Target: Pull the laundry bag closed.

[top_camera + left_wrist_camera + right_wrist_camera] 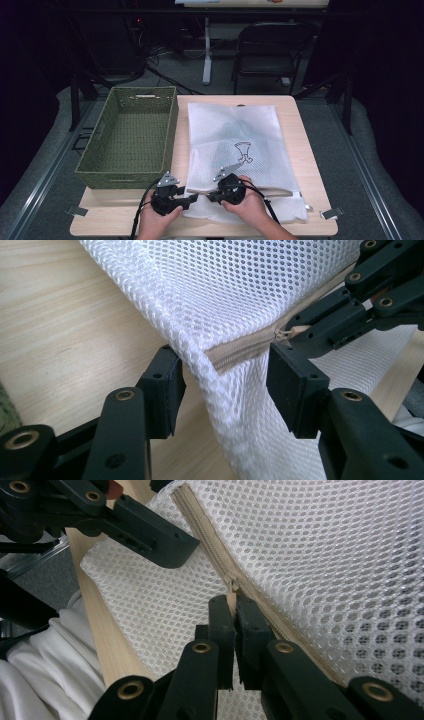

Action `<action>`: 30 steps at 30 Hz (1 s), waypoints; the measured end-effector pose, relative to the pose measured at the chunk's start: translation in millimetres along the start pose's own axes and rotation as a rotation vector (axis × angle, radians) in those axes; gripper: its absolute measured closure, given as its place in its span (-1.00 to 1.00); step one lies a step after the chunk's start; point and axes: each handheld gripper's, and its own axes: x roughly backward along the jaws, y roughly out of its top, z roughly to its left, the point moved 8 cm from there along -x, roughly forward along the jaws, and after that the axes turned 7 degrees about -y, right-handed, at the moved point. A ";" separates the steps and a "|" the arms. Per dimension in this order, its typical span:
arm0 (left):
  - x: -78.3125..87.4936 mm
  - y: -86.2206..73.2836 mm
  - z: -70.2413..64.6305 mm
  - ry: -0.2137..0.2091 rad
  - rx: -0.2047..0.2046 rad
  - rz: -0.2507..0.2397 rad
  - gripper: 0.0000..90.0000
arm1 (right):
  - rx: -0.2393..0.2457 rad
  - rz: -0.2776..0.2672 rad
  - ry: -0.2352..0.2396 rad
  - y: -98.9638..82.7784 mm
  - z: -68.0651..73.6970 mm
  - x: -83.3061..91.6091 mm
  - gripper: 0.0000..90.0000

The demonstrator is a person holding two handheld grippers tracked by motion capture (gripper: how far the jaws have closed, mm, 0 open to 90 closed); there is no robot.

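A white mesh bag [235,145] with a beige zipper [245,347] lies flat on the wooden table [300,150]. My left gripper [227,385] is at the bag's near left corner [192,199]. It is open, and the corner fold and zipper end hang loose between its pads. My right gripper [234,610] faces it from the right [212,196], shut on the small zipper pull [231,597] at that end of the zipper. One finger [150,535] of the left gripper shows just beyond the pull.
A green woven basket [131,135] stands at the table's left, next to the bag. A black folding chair [270,50] sits behind the table. Bare wood runs along the near edge and right side. White clothing [50,670] of the person is below the table edge.
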 end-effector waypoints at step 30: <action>-4.5 12.8 -6.1 0.020 -0.052 0.010 0.79 | 0.003 -0.015 -0.036 5.5 -0.5 -3.7 0.93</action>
